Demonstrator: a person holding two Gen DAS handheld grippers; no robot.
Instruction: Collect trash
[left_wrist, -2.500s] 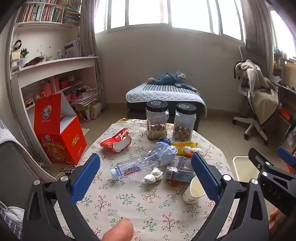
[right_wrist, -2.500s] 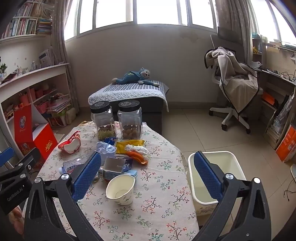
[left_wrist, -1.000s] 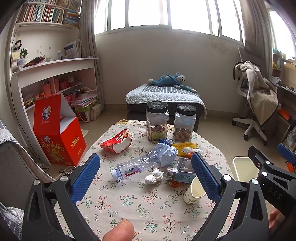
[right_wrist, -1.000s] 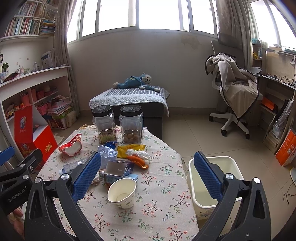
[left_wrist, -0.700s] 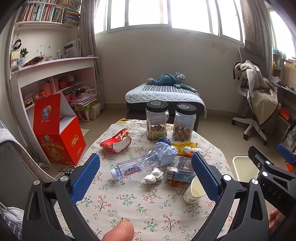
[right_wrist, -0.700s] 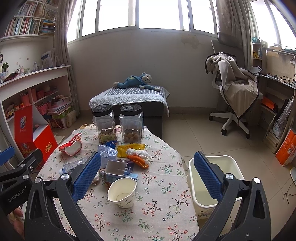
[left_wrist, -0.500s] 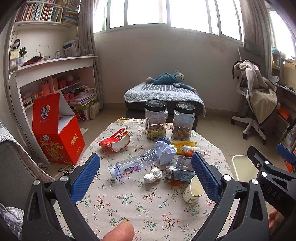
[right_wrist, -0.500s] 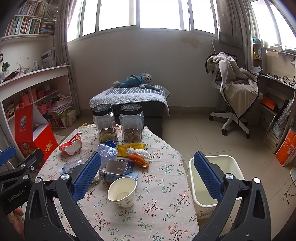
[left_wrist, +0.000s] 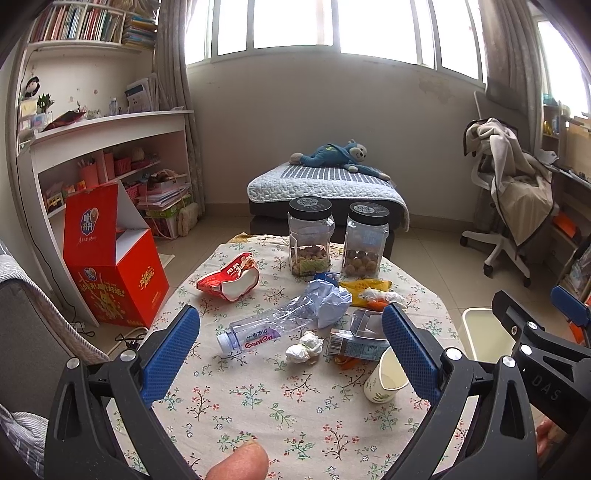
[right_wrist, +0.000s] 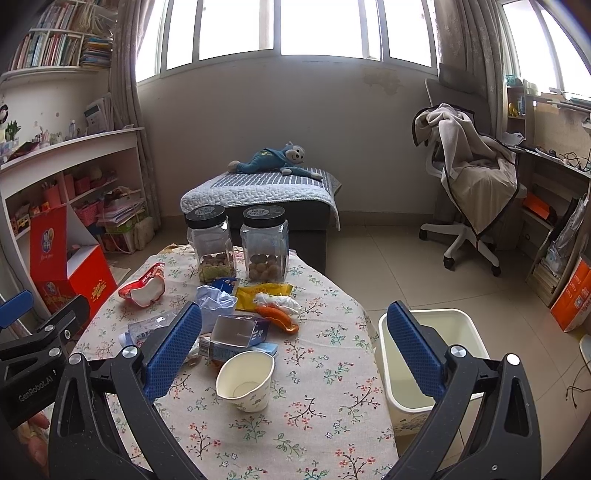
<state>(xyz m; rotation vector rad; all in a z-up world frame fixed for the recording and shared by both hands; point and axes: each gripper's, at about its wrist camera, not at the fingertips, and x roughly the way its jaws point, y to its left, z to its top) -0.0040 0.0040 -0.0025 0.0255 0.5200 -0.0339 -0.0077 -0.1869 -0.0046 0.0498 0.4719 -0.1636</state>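
Note:
Litter lies on a floral-cloth table: a crushed clear bottle, a white paper wad, a paper cup, an opened carton, a red-white snack bag, blue crumpled plastic and an orange wrapper. My left gripper hovers open above the near table, the bottle and wad framed between its blue pads. My right gripper is open too, near the cup. A cream waste bin stands on the floor right of the table.
Two black-lidded jars stand at the table's far side. A red box and shelves are at left, a low bed with a blue plush beyond, a draped office chair at right. A thumb tip shows at the bottom.
Both views have shifted only slightly; the grippers stay open and hovering, and nothing on the table has moved.

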